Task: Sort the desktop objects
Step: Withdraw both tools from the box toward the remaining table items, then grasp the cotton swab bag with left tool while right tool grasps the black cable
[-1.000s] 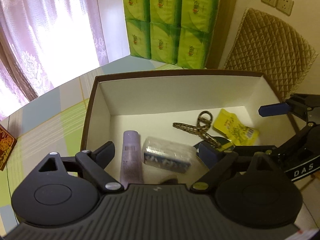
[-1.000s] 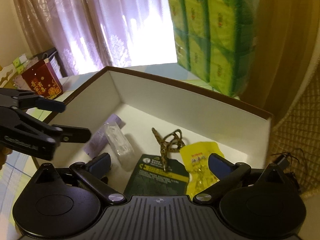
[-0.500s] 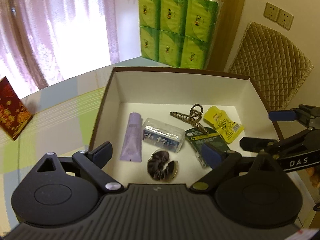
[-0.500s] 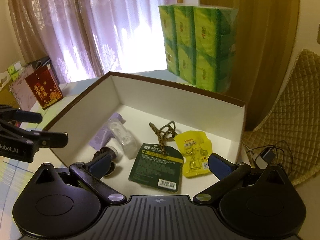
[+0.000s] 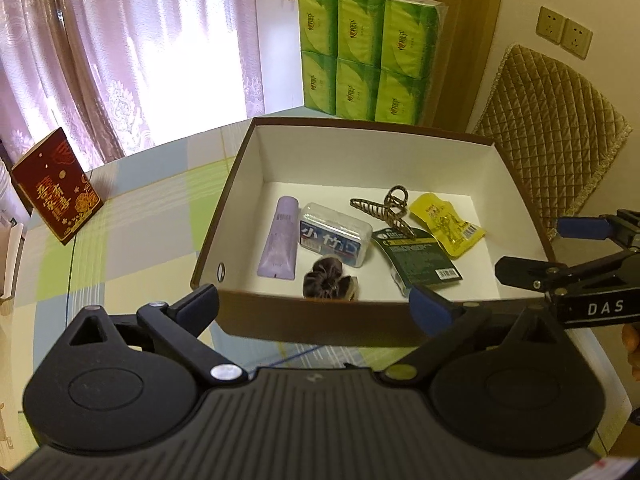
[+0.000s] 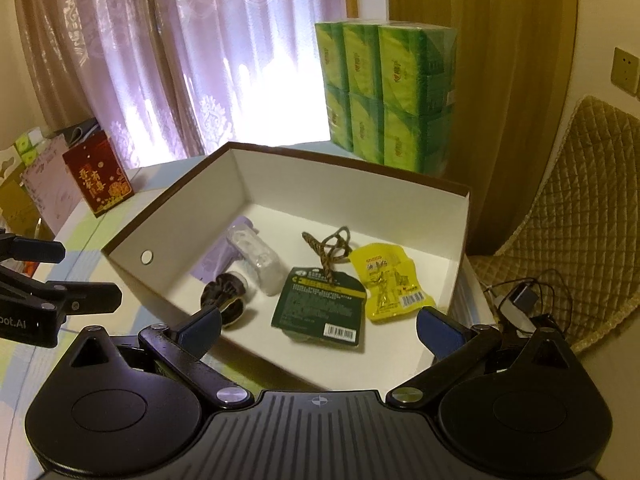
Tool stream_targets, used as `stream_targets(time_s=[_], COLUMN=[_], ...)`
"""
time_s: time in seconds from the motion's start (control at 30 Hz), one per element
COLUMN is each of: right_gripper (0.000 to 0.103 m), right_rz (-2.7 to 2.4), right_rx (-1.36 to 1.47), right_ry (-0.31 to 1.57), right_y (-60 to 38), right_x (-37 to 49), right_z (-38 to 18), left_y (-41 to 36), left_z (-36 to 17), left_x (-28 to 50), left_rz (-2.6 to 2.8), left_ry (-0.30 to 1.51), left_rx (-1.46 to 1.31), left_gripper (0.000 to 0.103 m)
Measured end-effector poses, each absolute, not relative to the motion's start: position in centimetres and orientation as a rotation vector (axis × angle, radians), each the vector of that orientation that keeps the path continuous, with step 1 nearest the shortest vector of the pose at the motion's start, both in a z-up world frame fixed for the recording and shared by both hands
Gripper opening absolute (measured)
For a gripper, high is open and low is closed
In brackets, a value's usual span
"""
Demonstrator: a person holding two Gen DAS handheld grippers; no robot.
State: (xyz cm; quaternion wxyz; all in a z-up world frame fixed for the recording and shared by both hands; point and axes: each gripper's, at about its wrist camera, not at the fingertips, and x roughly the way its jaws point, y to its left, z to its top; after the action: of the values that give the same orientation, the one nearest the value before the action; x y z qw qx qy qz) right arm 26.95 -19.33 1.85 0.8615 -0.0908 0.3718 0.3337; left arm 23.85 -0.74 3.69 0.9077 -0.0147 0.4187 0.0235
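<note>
A brown box with a white inside (image 5: 256, 168) (image 6: 192, 184) stands on the table. In it lie a lilac tube (image 5: 278, 244), a clear case with a blue label (image 5: 334, 234) (image 6: 256, 258), a dark hair scrunchie (image 5: 324, 280) (image 6: 224, 294), a hair claw clip (image 5: 386, 210) (image 6: 328, 250), a dark green packet (image 5: 418, 254) (image 6: 318, 306) and a yellow snack pouch (image 5: 446, 224) (image 6: 386, 280). My left gripper (image 5: 314, 304) is open and empty above the box's near wall. My right gripper (image 6: 318, 326) is open and empty over the box's near right edge.
A stack of green tissue packs (image 5: 372, 52) (image 6: 384, 92) stands behind the box. A red gift box (image 5: 56, 190) (image 6: 98, 176) sits on the checked tablecloth (image 5: 120, 240) to the left. A quilted chair back (image 5: 556, 132) is at the right, with cables (image 6: 524, 300) beside the table.
Both grippers have pulled back and up from inside the box, so the whole box and the scrunchie now show. Both stayed open and empty.
</note>
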Motion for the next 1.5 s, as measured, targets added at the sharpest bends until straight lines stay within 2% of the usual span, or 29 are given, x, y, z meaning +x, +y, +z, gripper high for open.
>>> stream_targets(time_s=[0.43, 0.83, 1.5], right_gripper=[0.101, 0.101, 0.101], right_rz=[0.727, 0.755, 0.767], right_rx=[-0.207, -0.203, -0.223], right_ry=[0.779, 0.806, 0.861], right_y=[-20.2, -20.7, -20.3], right_x=[22.8, 20.0, 17.6], right_z=[2.0, 0.9, -0.7], left_y=[-1.4, 1.2, 0.1], left_z=[3.7, 3.2, 0.9], left_x=[19.2, 15.3, 12.3], left_rz=[0.080, 0.173, 0.150], left_ry=[0.862, 0.866, 0.941], left_rx=[-0.042, -0.042, -0.014], left_gripper=[0.100, 0.100, 0.100])
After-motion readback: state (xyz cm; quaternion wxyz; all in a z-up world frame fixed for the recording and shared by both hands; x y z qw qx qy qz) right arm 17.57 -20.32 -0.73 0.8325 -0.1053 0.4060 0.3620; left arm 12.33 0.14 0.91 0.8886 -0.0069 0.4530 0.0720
